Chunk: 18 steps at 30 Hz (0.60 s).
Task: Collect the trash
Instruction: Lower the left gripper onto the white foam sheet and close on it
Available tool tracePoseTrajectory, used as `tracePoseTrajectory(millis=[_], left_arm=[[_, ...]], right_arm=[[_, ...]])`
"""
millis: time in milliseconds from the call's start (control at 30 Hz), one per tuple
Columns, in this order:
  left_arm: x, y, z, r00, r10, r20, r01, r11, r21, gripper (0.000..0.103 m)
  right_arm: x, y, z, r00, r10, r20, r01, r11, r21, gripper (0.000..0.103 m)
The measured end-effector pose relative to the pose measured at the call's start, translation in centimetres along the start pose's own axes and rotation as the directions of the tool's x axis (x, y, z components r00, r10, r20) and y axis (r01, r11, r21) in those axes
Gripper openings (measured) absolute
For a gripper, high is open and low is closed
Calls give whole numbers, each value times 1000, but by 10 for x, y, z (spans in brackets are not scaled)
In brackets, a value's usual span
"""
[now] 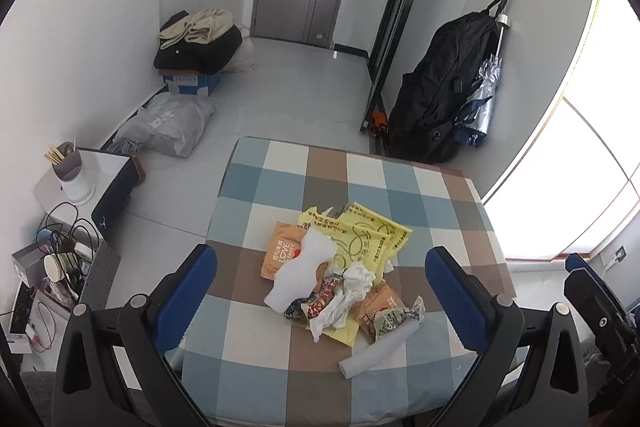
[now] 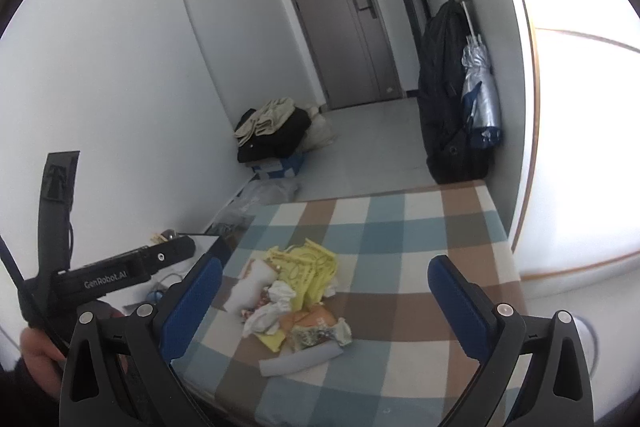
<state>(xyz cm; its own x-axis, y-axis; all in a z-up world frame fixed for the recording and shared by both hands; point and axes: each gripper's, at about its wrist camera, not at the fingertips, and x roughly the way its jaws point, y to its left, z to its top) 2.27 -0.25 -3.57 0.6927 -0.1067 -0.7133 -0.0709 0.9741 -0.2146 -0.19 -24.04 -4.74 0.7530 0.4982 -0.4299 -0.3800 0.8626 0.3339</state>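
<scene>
Checked table (image 1: pixel 280 163): one trash pile (image 1: pixel 340 275), two orange wrappers (image 1: pixel 282 253).

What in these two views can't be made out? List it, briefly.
- Yellow bag: left wrist view, print too small to read; whether it is open, hidden by its folds.
- Bottom of the trash pile: both views, covered by the tissue and wrappers.
- Table near edge: cut off by the frame and the fingers.
- Any bin: none in view.
- Window: overexposed.
</scene>
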Motion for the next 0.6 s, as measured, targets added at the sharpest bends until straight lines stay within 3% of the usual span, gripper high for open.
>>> tracePoseTrajectory(millis=[200,300,367,600], left_arm=[[33,15,-3,988,-2,-156,1,1000,-8,101],[49,23,-3,972,3,-233,-3,1000,-2,95],[60,27,-2,960,21,-280,-16,1000,21,86],[86,25,-1,930,42,-365,-5,995,102,79]], right_arm=[[10,-7,7,1000,-29,-2,29,1000,7,103],[16,-14,11,999,-31,-11,32,999,26,103],[20,-19,14,999,-31,-21,32,998,47,103],[33,-38,21,998,-44,-46,48,994,99,103]])
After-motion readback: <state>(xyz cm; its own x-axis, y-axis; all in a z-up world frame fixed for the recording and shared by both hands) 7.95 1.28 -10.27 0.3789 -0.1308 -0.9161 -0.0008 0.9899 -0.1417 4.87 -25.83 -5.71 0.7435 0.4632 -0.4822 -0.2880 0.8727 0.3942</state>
